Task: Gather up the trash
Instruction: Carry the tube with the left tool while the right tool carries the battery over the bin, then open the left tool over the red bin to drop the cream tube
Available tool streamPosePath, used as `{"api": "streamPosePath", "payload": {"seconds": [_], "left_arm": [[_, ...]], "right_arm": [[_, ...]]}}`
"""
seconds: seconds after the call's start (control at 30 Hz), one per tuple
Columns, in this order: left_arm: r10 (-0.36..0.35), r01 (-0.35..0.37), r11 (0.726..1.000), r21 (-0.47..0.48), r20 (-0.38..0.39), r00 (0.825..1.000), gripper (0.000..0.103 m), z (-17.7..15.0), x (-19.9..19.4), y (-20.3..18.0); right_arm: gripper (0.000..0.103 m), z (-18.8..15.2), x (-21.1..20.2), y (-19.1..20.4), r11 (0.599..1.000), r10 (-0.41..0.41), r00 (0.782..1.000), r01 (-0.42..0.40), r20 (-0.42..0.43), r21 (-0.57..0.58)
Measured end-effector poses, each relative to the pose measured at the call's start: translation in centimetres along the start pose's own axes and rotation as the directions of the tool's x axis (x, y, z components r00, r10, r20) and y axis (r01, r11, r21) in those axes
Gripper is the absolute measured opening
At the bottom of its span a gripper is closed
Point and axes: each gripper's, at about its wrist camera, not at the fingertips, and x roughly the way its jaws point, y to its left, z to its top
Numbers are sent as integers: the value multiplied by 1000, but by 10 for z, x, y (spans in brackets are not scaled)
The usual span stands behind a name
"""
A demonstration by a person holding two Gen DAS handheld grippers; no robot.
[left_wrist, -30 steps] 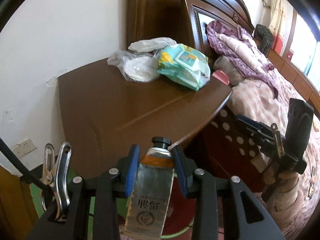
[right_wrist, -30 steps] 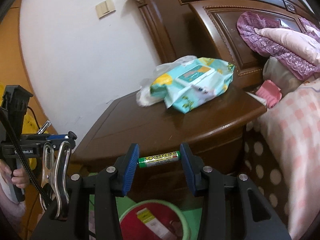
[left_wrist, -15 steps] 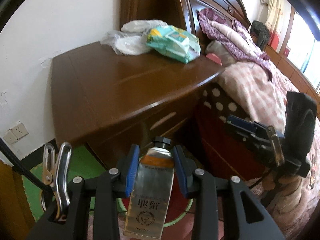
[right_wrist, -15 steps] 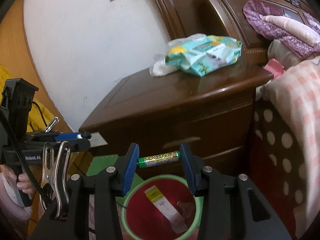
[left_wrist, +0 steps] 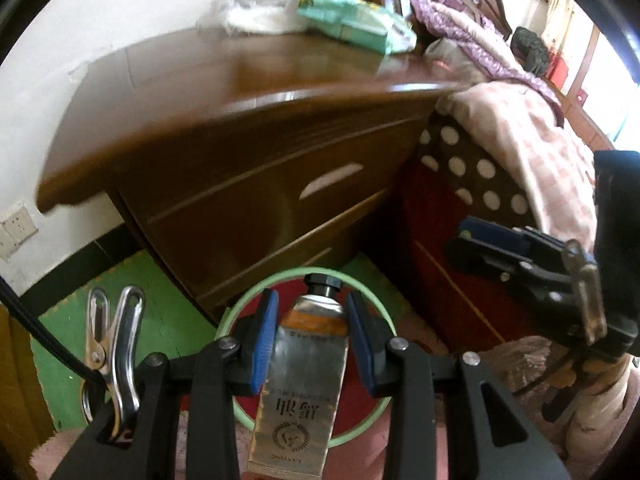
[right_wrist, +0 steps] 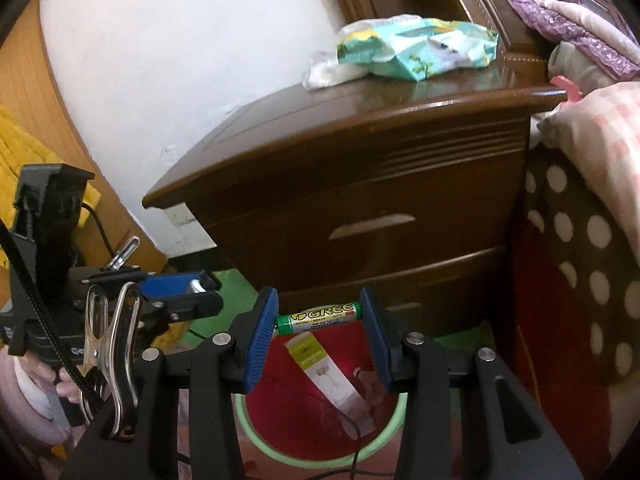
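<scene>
In the left wrist view, a wall socket (left_wrist: 16,229) sits low on the white wall at the far left, above a green floor mat (left_wrist: 132,276). A metal clip (left_wrist: 114,354) hangs on the left claw's frame. The left claw (left_wrist: 311,334) is clamped on a silver tube (left_wrist: 298,392), its blue pads pressing the tube's shoulders; the black cap points away from the camera, over the near rim of the bin (left_wrist: 240,308), which has a green rim and a red inside and stands on the floor in front of the nightstand (left_wrist: 248,184). On the tabletop (left_wrist: 192,92), at the back, lie a plastic bag (left_wrist: 248,16) and a wipes pack (left_wrist: 356,24), touching. Right of the nightstand is the bed (left_wrist: 532,140) with a pink checked cover. The right claw (left_wrist: 476,240) enters from the right edge.

In the right wrist view, the left claw (right_wrist: 200,286) shows at the left, held by a hand (right_wrist: 52,380); the tube's cap peeks from between its pads. The right claw (right_wrist: 318,330) is clamped on a green battery (right_wrist: 318,317), held crosswise, end to end between the pads, above the bin (right_wrist: 280,444). Inside the bin lies a white and yellow box (right_wrist: 328,376). Behind are the nightstand (right_wrist: 392,200), the wipes pack (right_wrist: 420,46) on the tabletop (right_wrist: 360,108), and the bed (right_wrist: 600,128) at the right.
</scene>
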Motion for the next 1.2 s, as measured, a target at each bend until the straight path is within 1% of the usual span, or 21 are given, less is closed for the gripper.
{"api": "streamPosePath", "payload": {"seconds": [0.1,0.23,0.4,0.57,0.97,1.13,1.2], "left_arm": [[17,-17,1000,-1,-19,1000,36,-4,12,0],[19,-19,1000,-7,-35,999,36,-8,30,0],[-25,21,999,-44,-98,995,36,-17,59,3],[-37,25,996,-84,-143,989,36,-24,82,8],[-4,-4,998,-59,-143,990,37,-31,95,7],[-9,-1,997,-79,-133,991,37,-30,93,10],[-8,-3,996,-85,-133,991,39,-30,93,12]], "right_arm": [[44,-3,5,-1,1000,-4,1000,4,-14,2],[44,-5,11,-3,1000,-7,1000,7,-30,6],[44,-8,17,-6,1000,-6,999,6,-43,15],[44,-8,19,-10,1000,-6,999,7,-50,31],[44,-12,31,-7,1000,-4,996,5,-87,18],[44,-14,36,-7,1000,-5,995,7,-104,17],[44,-15,38,-6,1000,-6,994,8,-109,17]]}}
